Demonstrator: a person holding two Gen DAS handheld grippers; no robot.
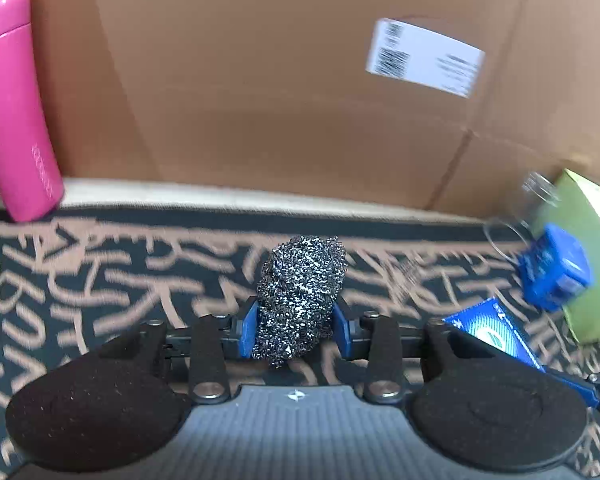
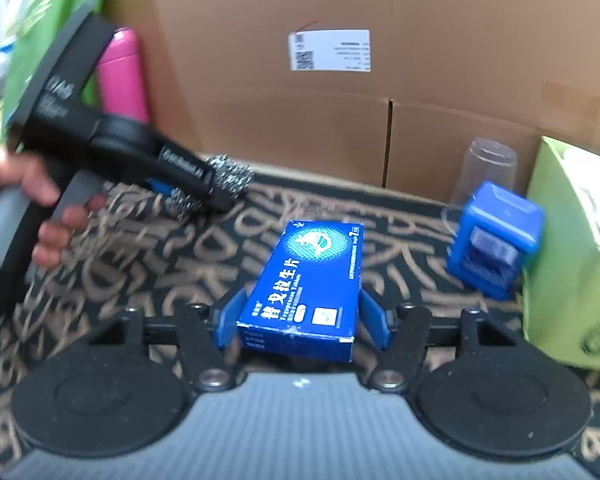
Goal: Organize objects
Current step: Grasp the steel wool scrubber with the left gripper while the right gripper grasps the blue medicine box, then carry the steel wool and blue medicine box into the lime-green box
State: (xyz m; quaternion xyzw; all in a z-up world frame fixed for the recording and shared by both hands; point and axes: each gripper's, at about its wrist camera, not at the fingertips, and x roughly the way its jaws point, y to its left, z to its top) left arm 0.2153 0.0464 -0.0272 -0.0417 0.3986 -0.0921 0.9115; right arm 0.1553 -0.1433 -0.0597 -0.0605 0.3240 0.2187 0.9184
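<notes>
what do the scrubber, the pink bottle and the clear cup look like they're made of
Scrubber: coiled steel wire, shiny, going by its glinting tangled strands.
Pink bottle: glossy coated metal or plastic; bright highlights, base material unclear.
Clear cup: see-through plastic or glass; too blurred to tell which.

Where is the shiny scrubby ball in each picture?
Left wrist view: the steel wool ball sits in the middle, squeezed in the left claw.
Right wrist view: it is at the left, middle height, at the tip of that same claw.
Shared landmark: the white label on the cardboard box behind.
</notes>
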